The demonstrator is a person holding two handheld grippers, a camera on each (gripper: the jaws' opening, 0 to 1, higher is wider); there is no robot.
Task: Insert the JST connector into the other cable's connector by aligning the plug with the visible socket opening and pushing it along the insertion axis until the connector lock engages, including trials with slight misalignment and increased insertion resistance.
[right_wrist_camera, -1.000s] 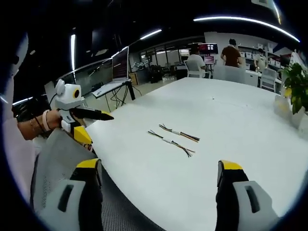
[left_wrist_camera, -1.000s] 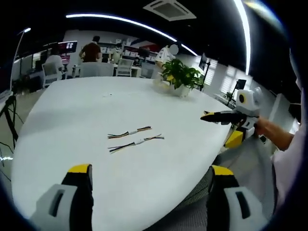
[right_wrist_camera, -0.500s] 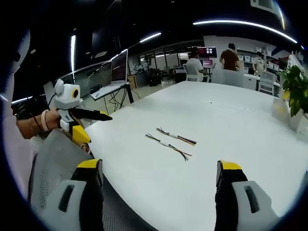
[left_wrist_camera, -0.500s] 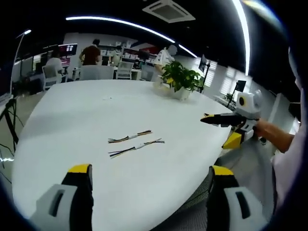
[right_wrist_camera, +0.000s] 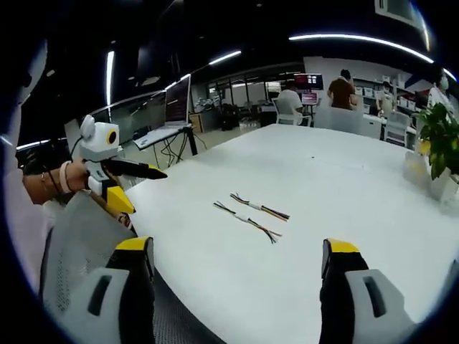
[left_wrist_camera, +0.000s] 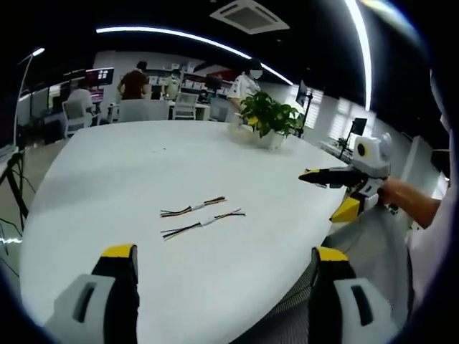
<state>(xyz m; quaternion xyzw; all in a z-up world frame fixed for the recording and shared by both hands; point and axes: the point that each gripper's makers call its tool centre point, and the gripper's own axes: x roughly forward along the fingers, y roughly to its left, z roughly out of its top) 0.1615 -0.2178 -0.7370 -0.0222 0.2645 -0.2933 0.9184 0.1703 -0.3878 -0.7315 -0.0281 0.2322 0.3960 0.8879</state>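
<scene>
Our left hand-held gripper [left_wrist_camera: 219,261] hovers above the near edge of the white surface [left_wrist_camera: 143,158] with its jaws spread wide and nothing between them; our right hand-held gripper [right_wrist_camera: 237,254] is equally wide and empty, held off the opposite side of the same edge. In the left gripper view the right one shows at the right, its dark jaws looking close together from the side, though we cannot judge that gap well from there.

Two short cable assemblies lie side by side near the middle of the surface, well apart from both grippers: the nearer cable [left_wrist_camera: 203,222] and the farther cable [left_wrist_camera: 193,207], each with multicoloured wires and a small white connector around its middle. In the right gripper view they are the nearer cable [right_wrist_camera: 247,221] and farther cable [right_wrist_camera: 259,208]. Whether each pair is already mated is too small to tell.

We judge the step in hand to be the approach. To do it well, we should bring each gripper down along a cable's length and pinch the white housing itself, not the thin wires, so the plug stays stiff and square to the socket opening. A potted plant [left_wrist_camera: 271,116] stands at the far edge, out of our way.
</scene>
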